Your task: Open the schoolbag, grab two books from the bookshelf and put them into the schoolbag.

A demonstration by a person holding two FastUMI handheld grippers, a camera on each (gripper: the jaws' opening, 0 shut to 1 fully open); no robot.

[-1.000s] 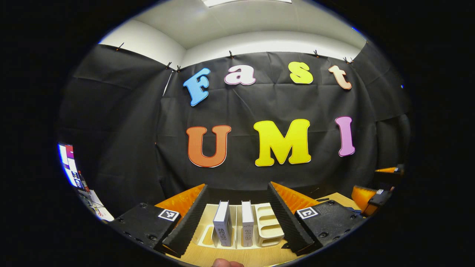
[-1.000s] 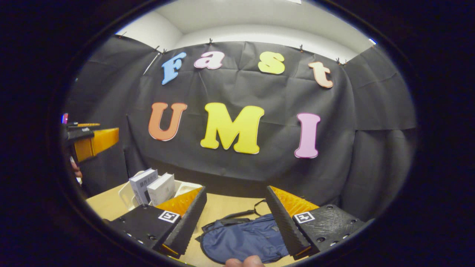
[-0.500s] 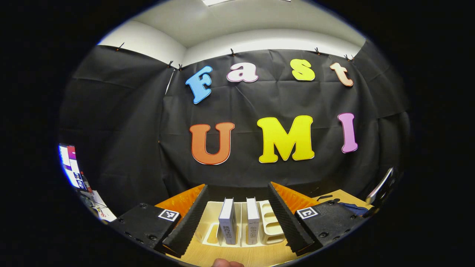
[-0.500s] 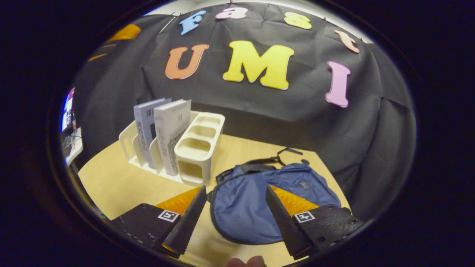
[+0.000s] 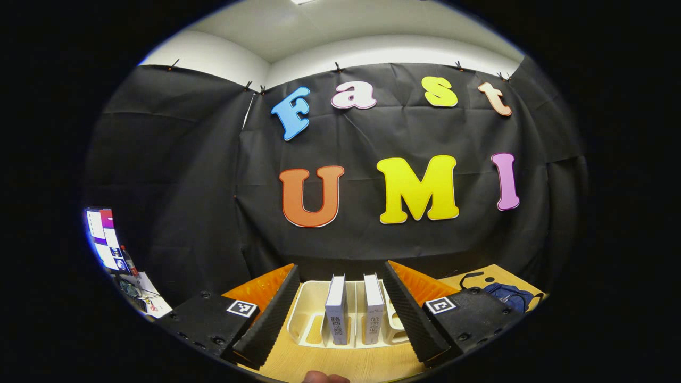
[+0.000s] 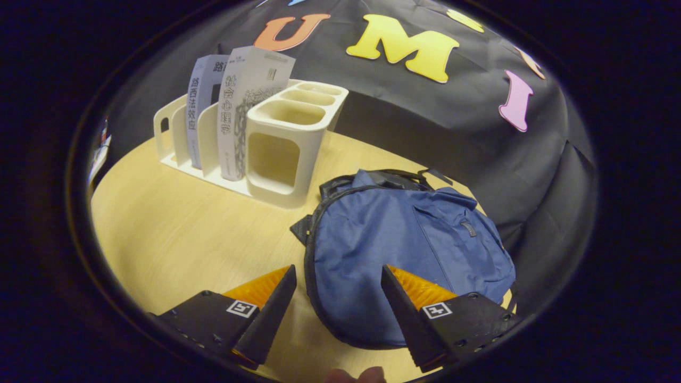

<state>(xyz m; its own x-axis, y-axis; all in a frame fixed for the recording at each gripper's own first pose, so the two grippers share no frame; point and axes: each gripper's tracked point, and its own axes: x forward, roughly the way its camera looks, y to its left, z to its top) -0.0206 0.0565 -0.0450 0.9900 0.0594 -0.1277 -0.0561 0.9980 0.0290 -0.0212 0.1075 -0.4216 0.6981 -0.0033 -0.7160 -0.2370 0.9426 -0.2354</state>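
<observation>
A blue schoolbag (image 6: pixel 404 250) lies flat and zipped shut on the wooden table. My right gripper (image 6: pixel 336 311) hangs open just above its near edge, nothing between the fingers. Left of the bag, a cream bookshelf (image 6: pixel 276 143) holds two upright books, a pale blue-grey book (image 6: pixel 199 101) and a white book (image 6: pixel 239 101). In the left gripper view the same shelf (image 5: pixel 308 319) sits straight ahead with both books (image 5: pixel 336 311) (image 5: pixel 373 308) framed between the fingers of my open left gripper (image 5: pixel 340 319). The schoolbag (image 5: pixel 508 295) peeks in at the far right.
The light wooden table (image 6: pixel 175 239) spreads left of the bag. The shelf's right end has several empty square compartments (image 6: pixel 298 109). A lit screen and small clutter (image 5: pixel 109 247) sit beyond the table's left side. Black cloth closes off the back.
My right gripper has tilted down and moved forward over the bag, so bag and shelf loom larger. My left gripper drifted slightly left; the other gripper left its view.
</observation>
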